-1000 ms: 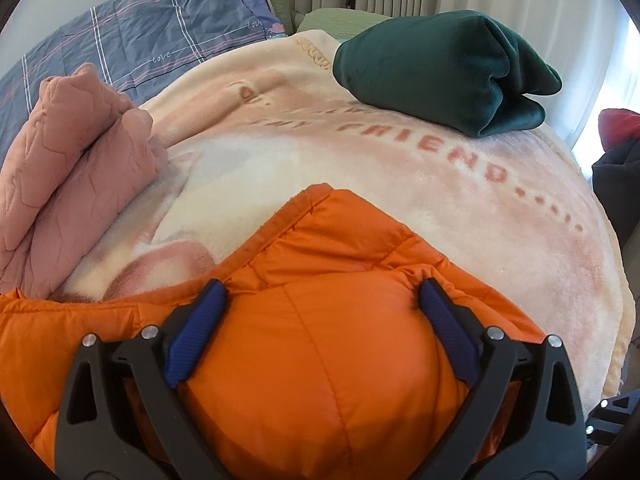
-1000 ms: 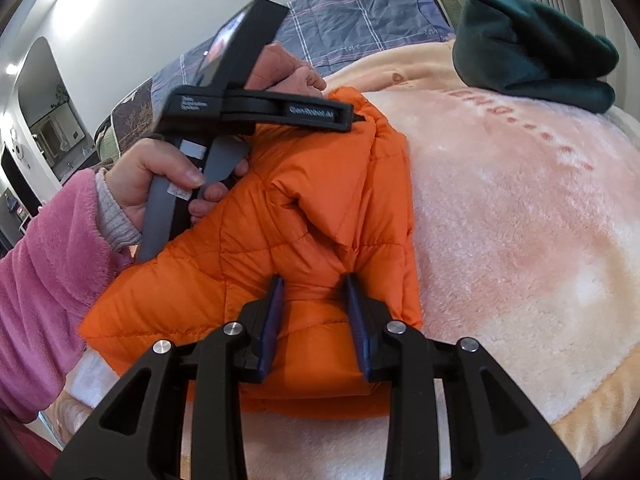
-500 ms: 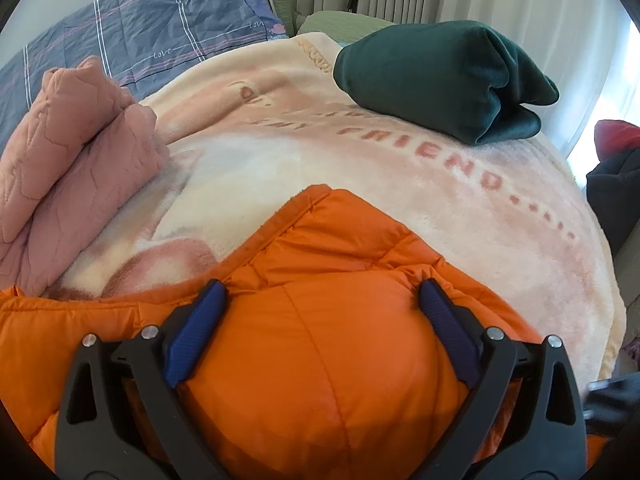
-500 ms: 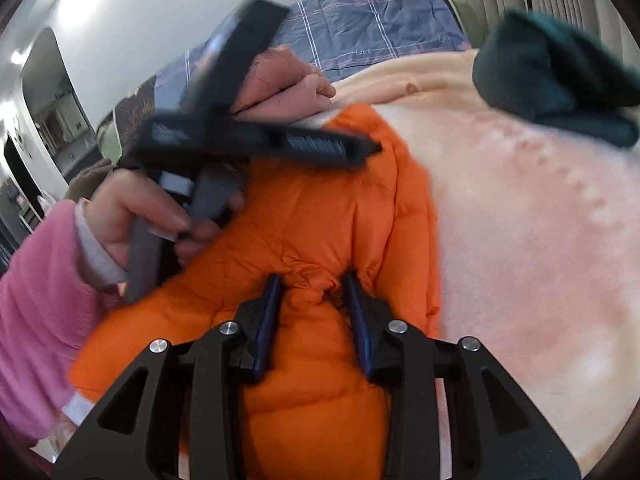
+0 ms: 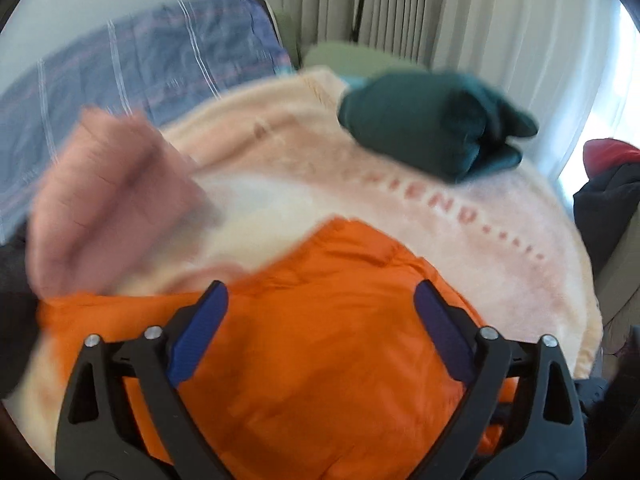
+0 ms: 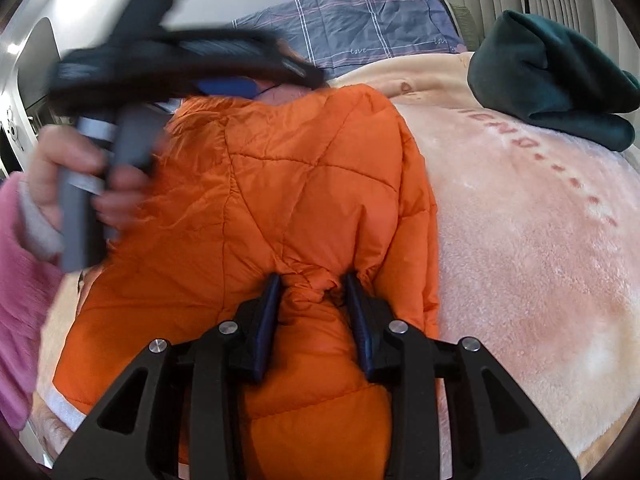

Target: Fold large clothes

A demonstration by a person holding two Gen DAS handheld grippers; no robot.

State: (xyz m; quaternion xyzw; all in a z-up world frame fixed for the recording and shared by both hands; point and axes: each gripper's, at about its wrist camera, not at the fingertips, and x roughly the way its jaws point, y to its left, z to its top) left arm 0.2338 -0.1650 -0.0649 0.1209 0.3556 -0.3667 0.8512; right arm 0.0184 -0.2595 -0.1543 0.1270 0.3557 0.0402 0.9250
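On the peach blanket [image 6: 520, 240], the right gripper [image 6: 314, 312] pinches a fold of the orange puffer jacket [image 6: 280, 200]; the left gripper [image 5: 320, 332], jaws wide but closing, has lifted clear, suggesting that fold is done.

The orange quilted puffer jacket [image 6: 304, 208] lies folded on the bed, glossy and stitched in slanted panels. A bunched ridge of its near edge sits pinched between the right claw [image 6: 314, 280] pads, the rest spreading ahead and to that claw's left. Under the left claw [image 5: 320, 292], its puffy surface bulges between closing jaws.
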